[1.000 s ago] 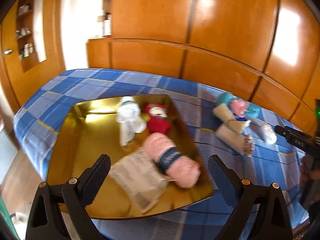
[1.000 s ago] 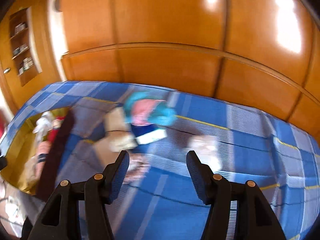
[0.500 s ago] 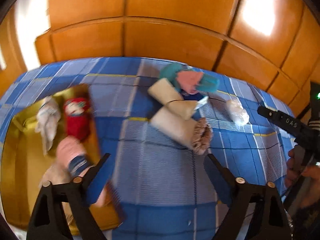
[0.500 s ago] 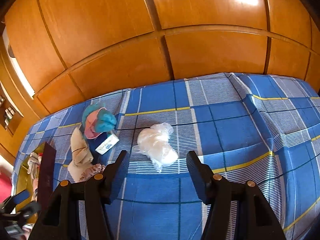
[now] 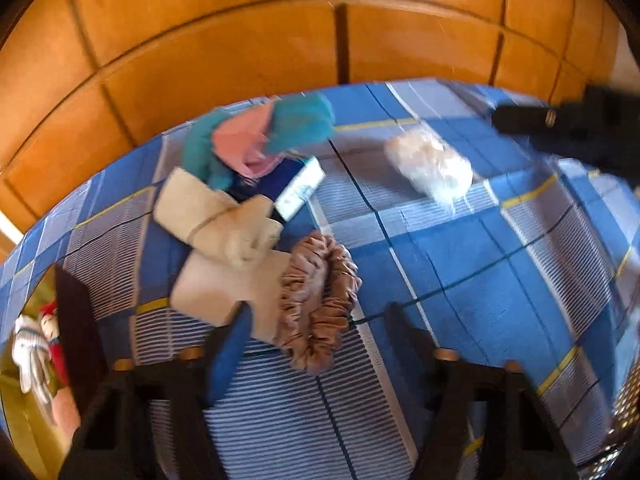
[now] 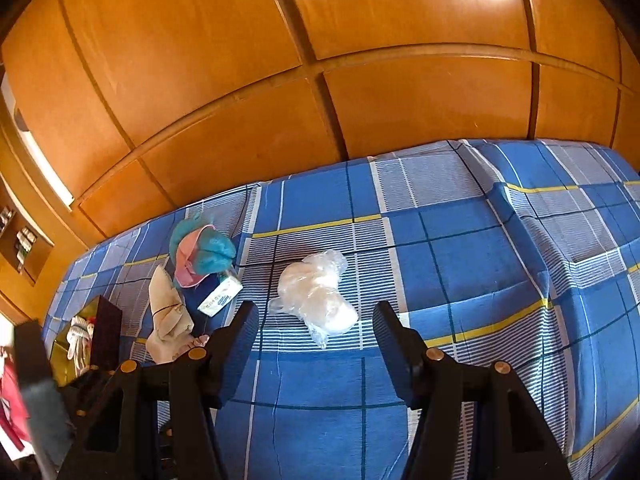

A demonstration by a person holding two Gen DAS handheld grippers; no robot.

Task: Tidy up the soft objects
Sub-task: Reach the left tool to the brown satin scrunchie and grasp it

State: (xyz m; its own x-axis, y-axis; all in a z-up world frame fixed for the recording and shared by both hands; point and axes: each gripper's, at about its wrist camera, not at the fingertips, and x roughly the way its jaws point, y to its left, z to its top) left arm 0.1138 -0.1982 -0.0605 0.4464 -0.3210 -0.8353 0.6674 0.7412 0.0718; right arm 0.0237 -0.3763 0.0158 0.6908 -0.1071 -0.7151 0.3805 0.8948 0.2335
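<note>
Gold tray: dolls inside; left gripper jaws closing, empty; right gripper unclenched.

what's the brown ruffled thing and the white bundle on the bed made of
Brown ruffled thing: looks like satin-type fabric, gathered folds with a soft sheen; exact fibre unclear.
White bundle: soft white filling, maybe cotton or yarn, wrapped in thin clear plastic that crinkles and glints.

Glossy orange wood panel wall behind bed; blue plaid bedspread; glare patches.

Beige rolls, brown scrunchie, bagged fluff on bedspread
</note>
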